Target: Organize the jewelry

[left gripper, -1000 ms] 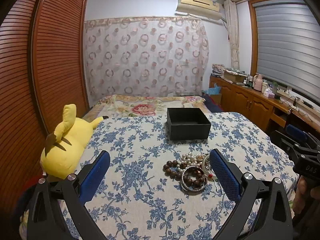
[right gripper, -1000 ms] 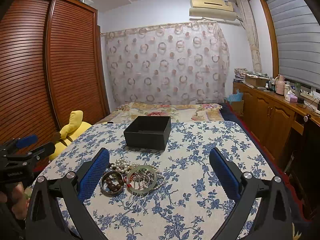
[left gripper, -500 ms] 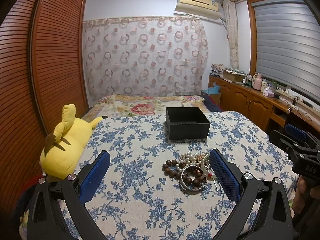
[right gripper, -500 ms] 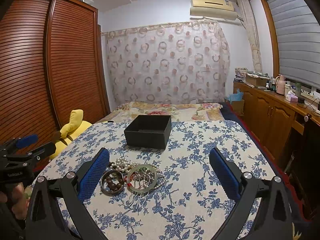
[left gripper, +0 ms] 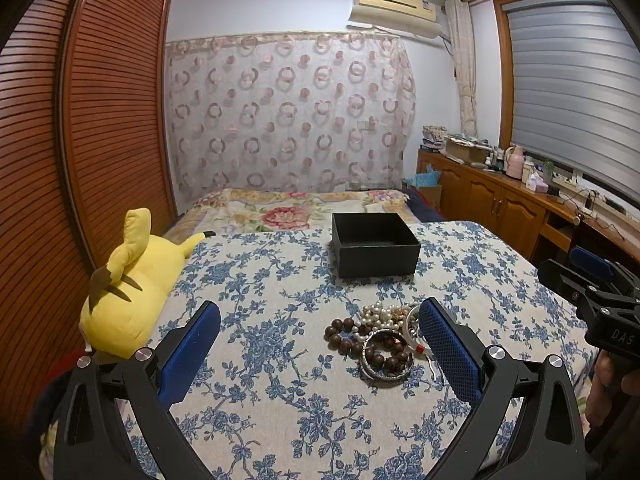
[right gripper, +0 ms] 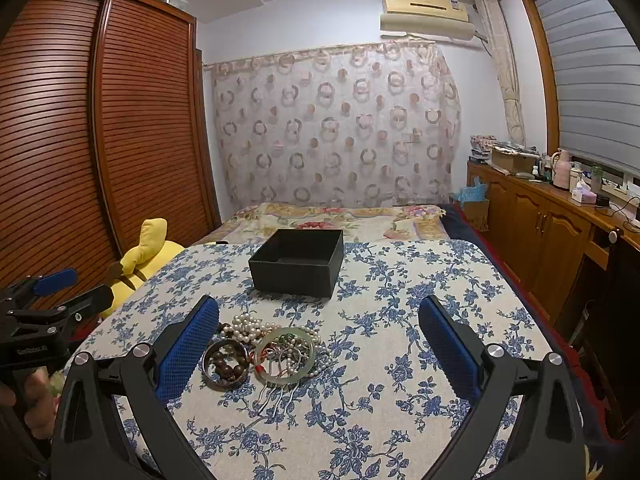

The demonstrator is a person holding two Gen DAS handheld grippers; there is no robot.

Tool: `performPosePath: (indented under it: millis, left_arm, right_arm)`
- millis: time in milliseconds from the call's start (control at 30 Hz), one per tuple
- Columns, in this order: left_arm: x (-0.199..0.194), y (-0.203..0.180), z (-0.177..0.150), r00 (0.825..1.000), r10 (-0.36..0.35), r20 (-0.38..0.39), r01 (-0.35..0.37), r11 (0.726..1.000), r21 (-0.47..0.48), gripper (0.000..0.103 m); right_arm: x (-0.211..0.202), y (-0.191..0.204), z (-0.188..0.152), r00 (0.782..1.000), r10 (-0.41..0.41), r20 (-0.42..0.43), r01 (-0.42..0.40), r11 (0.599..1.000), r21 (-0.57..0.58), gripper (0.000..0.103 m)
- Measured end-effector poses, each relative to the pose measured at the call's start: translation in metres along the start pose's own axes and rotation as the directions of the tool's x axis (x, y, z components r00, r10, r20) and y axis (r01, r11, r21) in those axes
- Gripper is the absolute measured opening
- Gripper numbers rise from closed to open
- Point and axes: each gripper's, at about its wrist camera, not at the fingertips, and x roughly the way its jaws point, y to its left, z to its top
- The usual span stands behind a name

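left gripper (left gripper: 318, 338) w/ blue-padded black fingers spread wide apart, holding nothing, hovering above the blue-floral white tablecloth (left gripper: 256, 300). the heap of jewelry (left gripper: 376, 336) lies on the cloth just inside its right finger, partly hidden behind that pad: dark brown wooden bead bracelet (left gripper: 344, 334), white pearl strand (left gripper: 378, 314), silver metal bangle (left gripper: 386, 360) w/ more brown beads inside it. open black square box (left gripper: 375, 244) sits further ahead, beyond the heap and apart from it, looks empty. yellow plush toy (left gripper: 128, 292) off to the left of the left finger, at the cloth's edge. right gripper (right gripper: 318, 338) also spread wide, nothing between its fingers; from its view the heap is beside the left finger, w/ a pale green jade-like bangle (right gripper: 285, 354) resting on top of thin silver chains (right gripper: 276, 384), touching the silver bangle. black box ahead, slightly left of centre. each gripper shows at the edge of the other's view.
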Motion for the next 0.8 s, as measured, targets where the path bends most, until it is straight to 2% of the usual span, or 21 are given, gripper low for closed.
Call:
performPosePath:
  millis: [800]
  left_arm:
    - [0.0035,-0.0047,-0.0073,1.000,0.001,-0.006,-0.001,1.000,0.002,0.096]
  right_arm:
    - [0.0016,0.0021,-0.0047,1.000,0.002,-0.004,-0.002,1.000,0.001,0.101]
